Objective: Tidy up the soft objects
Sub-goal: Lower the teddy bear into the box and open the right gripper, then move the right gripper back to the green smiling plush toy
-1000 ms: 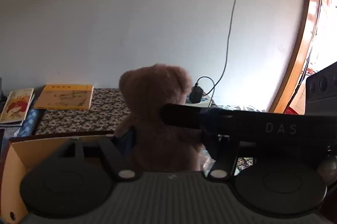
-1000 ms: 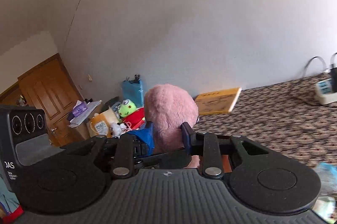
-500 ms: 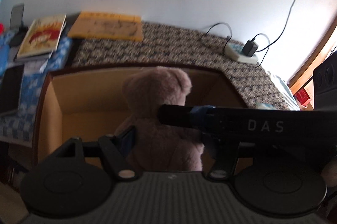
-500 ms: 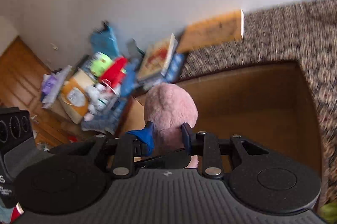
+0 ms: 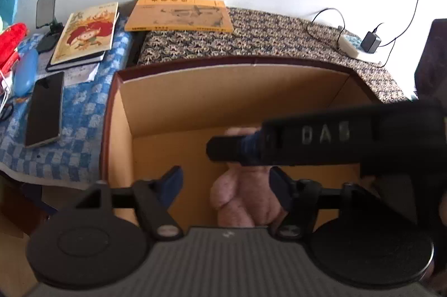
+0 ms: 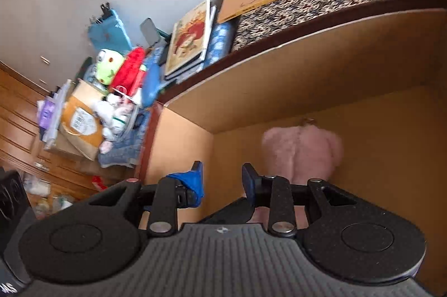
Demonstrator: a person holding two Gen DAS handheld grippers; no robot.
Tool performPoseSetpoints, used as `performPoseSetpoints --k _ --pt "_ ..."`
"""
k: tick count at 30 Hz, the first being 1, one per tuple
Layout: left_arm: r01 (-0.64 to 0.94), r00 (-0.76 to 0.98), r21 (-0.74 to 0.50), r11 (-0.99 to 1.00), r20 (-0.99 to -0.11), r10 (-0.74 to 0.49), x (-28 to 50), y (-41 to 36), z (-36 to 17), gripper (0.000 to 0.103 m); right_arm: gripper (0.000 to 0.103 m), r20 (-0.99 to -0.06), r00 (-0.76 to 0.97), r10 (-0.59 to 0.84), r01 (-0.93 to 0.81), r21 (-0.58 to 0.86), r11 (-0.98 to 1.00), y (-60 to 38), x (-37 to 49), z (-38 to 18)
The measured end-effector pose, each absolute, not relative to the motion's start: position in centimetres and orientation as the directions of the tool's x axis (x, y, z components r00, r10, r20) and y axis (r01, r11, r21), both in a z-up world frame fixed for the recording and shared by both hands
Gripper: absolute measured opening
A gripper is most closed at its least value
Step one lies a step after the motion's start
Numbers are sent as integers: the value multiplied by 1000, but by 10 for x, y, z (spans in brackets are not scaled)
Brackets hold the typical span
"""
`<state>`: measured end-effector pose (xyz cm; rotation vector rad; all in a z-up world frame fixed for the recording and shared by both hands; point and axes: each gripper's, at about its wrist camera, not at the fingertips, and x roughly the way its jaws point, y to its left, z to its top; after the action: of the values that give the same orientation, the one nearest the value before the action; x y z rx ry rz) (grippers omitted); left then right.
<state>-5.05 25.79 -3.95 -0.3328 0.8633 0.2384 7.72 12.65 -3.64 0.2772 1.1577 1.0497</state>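
A pink-brown teddy bear (image 5: 241, 202) lies on the floor of an open cardboard box (image 5: 223, 90). My left gripper (image 5: 226, 183) hangs over it with its jaws opening. The bear sits between the fingers near the right one, and the left finger stands clear of it. A finger (image 5: 237, 149) of the right gripper crosses this view just above the bear. In the right wrist view the right gripper (image 6: 222, 175) is opening too, with nothing between its pads. There the bear (image 6: 301, 151) rests ahead and to the right, against the box wall (image 6: 307, 73).
Left of the box, a blue checked cloth (image 5: 83, 112) carries a phone (image 5: 44, 109) and a picture book (image 5: 86, 37). A yellow book (image 5: 178, 16) and a power strip (image 5: 354, 45) lie behind on patterned fabric. Plush toys (image 6: 120, 70) are piled near a wooden door.
Both grippers came down over the box while gripping the bear. Their jaws have since spread, and the bear has dropped out of the grip onto the box floor.
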Motion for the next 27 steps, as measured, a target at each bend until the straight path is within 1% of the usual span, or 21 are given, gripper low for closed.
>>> performPoseSetpoints --k 2,7,11,19,27 --pt "-323 636 -190 927 -769 64 -54 257 -35 74 15 -613 45 789 -541 649 535 121 78 -32" --pt "-306 651 -162 938 -755 82 -49 246 -24 76 15 -621 130 773 -575 588 568 106 75 -23" --pt "-296 664 -159 942 -743 83 -46 232 -16 76 15 -590 170 790 -602 573 557 88 72 -18" --pt "-268 684 -102 958 -720 115 -37 180 9 77 15 -504 261 823 -649 539 536 32 73 -4" --pt "-206 710 -118 971 -701 65 -19 111 23 77 15 -466 311 828 -638 543 545 -37 87 -4"
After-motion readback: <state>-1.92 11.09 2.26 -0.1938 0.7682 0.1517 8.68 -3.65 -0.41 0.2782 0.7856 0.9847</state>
